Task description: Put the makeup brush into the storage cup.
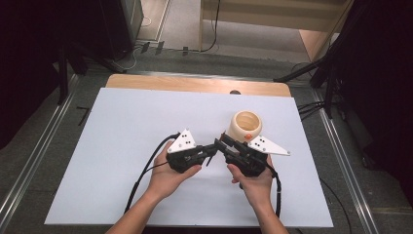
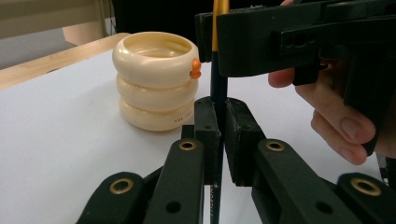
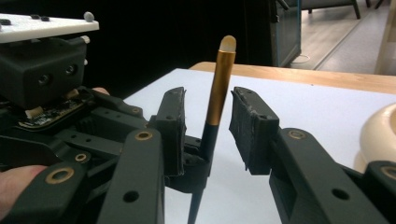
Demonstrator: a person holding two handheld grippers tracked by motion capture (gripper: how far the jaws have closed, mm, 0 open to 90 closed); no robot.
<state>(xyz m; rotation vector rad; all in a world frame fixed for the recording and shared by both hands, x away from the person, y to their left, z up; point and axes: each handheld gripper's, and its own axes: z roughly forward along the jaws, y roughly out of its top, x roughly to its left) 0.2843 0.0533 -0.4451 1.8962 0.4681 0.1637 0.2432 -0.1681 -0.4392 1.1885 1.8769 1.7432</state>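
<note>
Your left claw point(image 2: 219, 123) is clenched on the dark shaft of the pencil point(image 3: 219, 93), which stands upright in the middle of the frame; your right claw point(image 3: 208, 128) is released, its pads point(image 3: 250, 126) on both sides of the pencil without pressing it. The handover looks half done, I think; the second grip and the drop into the cream ringed holder point(image 1: 245, 126) are left. The holder stands just behind your claws, right of centre on the white tabletop point(image 1: 122, 146); open room lies to the left and front; the right edge is nearer, so move with care there.
</note>
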